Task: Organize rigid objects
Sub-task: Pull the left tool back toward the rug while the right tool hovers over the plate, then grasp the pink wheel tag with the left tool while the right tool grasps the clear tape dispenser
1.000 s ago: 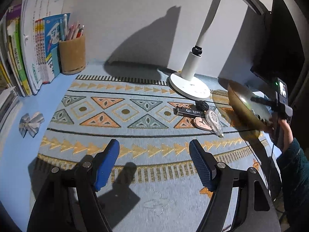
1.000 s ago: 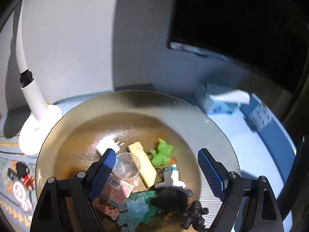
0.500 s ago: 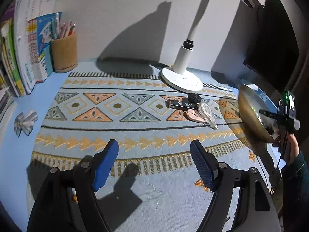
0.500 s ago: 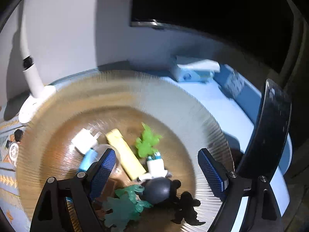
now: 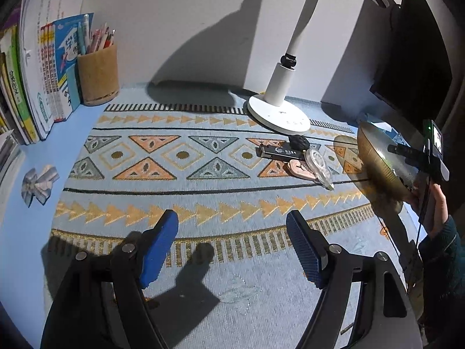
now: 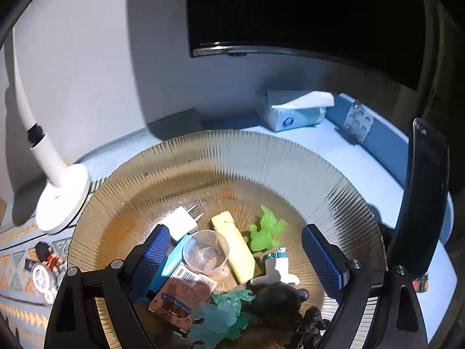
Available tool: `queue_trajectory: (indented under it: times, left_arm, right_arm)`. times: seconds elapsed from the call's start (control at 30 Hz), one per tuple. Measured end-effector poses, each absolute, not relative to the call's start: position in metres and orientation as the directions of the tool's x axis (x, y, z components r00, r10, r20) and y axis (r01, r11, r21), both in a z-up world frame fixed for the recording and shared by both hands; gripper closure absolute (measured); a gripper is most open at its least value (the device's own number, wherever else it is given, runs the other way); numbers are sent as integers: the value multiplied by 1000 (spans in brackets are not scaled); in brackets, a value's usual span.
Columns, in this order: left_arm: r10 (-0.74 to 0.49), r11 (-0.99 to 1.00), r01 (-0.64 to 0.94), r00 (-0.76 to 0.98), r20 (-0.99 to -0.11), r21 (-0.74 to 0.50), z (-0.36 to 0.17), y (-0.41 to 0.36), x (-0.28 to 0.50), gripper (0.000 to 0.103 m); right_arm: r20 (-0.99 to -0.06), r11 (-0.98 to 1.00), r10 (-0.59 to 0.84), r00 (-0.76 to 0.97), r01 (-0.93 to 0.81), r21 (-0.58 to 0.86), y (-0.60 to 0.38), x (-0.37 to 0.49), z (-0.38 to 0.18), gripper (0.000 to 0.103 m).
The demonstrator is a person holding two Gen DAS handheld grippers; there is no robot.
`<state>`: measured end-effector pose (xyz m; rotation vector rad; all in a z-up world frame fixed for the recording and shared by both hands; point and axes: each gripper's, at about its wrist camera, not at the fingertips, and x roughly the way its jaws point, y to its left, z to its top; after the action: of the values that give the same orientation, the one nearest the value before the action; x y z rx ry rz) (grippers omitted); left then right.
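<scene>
A ribbed amber glass plate (image 6: 261, 151) fills the right wrist view. It holds a white charger plug (image 6: 180, 221), a clear cup (image 6: 206, 253), a yellow block (image 6: 232, 244), a green figure (image 6: 266, 229), a teal figure (image 6: 223, 314), a black bear (image 6: 276, 296) and a brown box (image 6: 183, 293). My right gripper (image 6: 237, 258) hovers over this pile with its jaws opening, and its pads press on nothing. In the left wrist view the plate (image 5: 375, 163) is tilted at the mat's right edge. My left gripper (image 5: 232, 244) is open over the patterned mat (image 5: 186, 192).
A black stick (image 5: 276, 151), a pink item (image 5: 300, 170), a clear tape roller (image 5: 318, 164) and a dark figurine (image 5: 299, 142) lie by the white lamp base (image 5: 279, 113). Books (image 5: 35, 72) and a pen cup (image 5: 98, 72) stand back left. A tissue pack (image 6: 293, 110) and a dark slab (image 6: 421, 197) are nearby.
The right wrist view has rolled and shifted, bringing the dark slab and the monitor into view. The items in the plate have slid a little. The left gripper has barely moved.
</scene>
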<state>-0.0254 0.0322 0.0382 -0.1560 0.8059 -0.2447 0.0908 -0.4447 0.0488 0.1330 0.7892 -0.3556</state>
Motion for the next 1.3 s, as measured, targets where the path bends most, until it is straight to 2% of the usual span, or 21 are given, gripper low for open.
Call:
queue_trajectory:
  times: [0.13,0.27,0.37,0.43,0.47,0.57,0.7,0.73,0.8,0.83,1.03,1.2,1.23,1.3]
  left_arm:
    - [-282,959,166,658,-698,-230,37,30,-23,28]
    - [-297,955,187,649,-701,-231,35,23,-16,28]
    - [-321,947,221,633,-705,-233,36,11,-4,28]
    - [-339,940,261,619,-709,-222,37,-2,5,28]
    - [-349,934,284,608,-713,-215,37,-9,10,28]
    - [-385,908,374,567,-728,-190,33,-35,32,28]
    - [-409,856,499,492,-768,-136,16,-68,63,28]
    - [-408,843,524,478,-778,-120,11,-74,69,28]
    - [-418,819,563,451,-788,-112,4,-82,79,29]
    - [-424,810,575,442,-791,-113,2,-84,82,31]
    - [-442,768,630,389,-808,-117,-9,-96,106,38]
    - [-431,761,642,394,-812,-93,-15,-103,112,40]
    - [-436,760,642,393,-810,-98,-15,-104,112,40]
    - [-438,759,643,393,-808,-99,-14,-107,112,40]
  right_arm:
    - [-693,924,-333,639,367,-106,-454,94,54,12]
    - [-718,956,-248,651,284,-73,-466,87,49,12]
    - [-677,970,-215,703,235,-64,-453,70,67,12]
    - [-659,987,-130,741,158,-17,-437,58,83,12]
    - [-652,997,-29,758,69,36,-420,51,93,11]
    - [-681,985,170,712,-119,122,-364,45,92,2]
    - [-765,960,242,597,-264,97,-289,60,59,3]
    - [-770,955,243,590,-285,83,-276,63,52,5]
    - [-789,945,262,555,-313,94,-259,77,37,20]
    - [-803,939,288,522,-318,131,-254,87,29,23]
    - [-832,934,328,447,-287,214,-250,114,-3,24]
    - [-833,944,305,461,-263,199,-251,122,-11,26]
    - [-830,943,307,465,-265,200,-251,124,-11,31]
    - [-816,928,348,462,-290,232,-249,124,-10,57]
